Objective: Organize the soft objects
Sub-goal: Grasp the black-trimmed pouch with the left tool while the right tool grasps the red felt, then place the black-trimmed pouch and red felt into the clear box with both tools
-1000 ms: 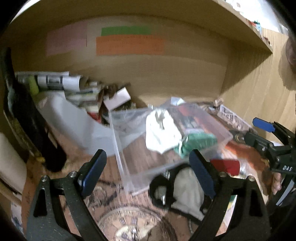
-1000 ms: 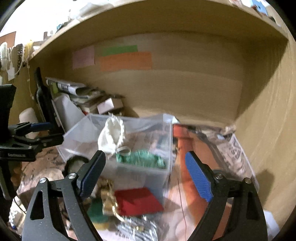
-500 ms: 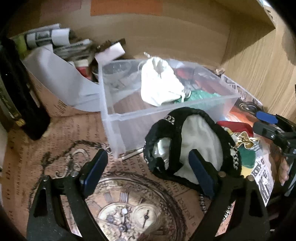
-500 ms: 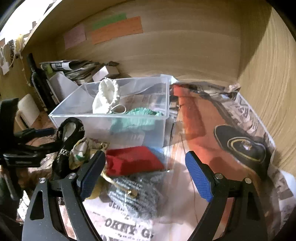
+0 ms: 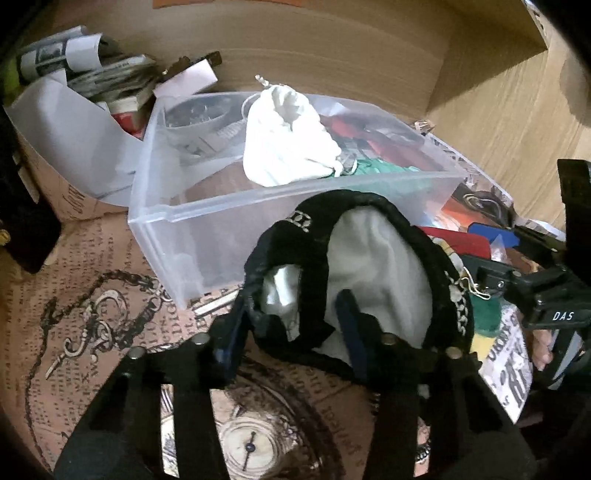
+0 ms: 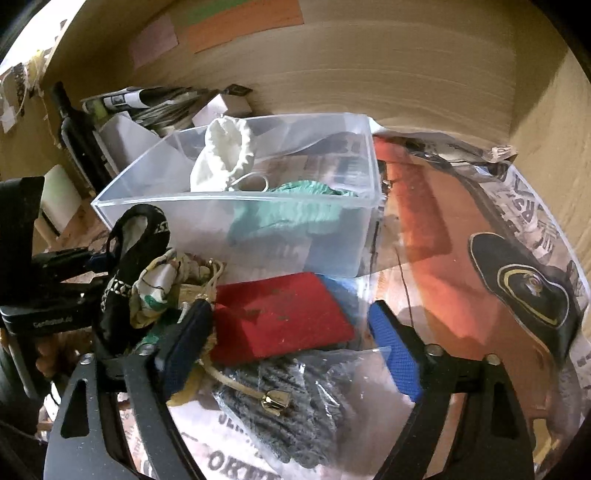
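A wooden shelf nook lined with printed paper (image 5: 92, 314) holds the clutter, and the paper under the left tool shows a clock face and a chain.

Nearest in the left view, the left gripper (image 5: 291, 325) has its blue pads drawn in on the rim of a black pouch with a white lining (image 5: 369, 266); one pad sits outside the rim and the other inside the opening, so it is clamped on the fabric. The pouch stands just in front of the clear plastic bin (image 5: 207, 221).

In the right view, the right gripper (image 6: 291, 350) hangs with its fingers spread wide and nothing between them. Below it lies a clear bag of grey yarn (image 6: 295, 410) with a small brass bell (image 6: 275, 398) on a cord. Just past the fingers is a red cloth (image 6: 280, 314), and left of that a crumpled patterned cloth (image 6: 159, 288) leaning against the black pouch.

Farther back, the bin holds a white drawstring bag (image 6: 225, 155) and a green knitted piece (image 6: 295, 210). Behind the bin, stacked papers and magazines (image 5: 107, 81) rest against the back wall, which carries an orange label (image 6: 243, 22) with pink and green ones beside it.
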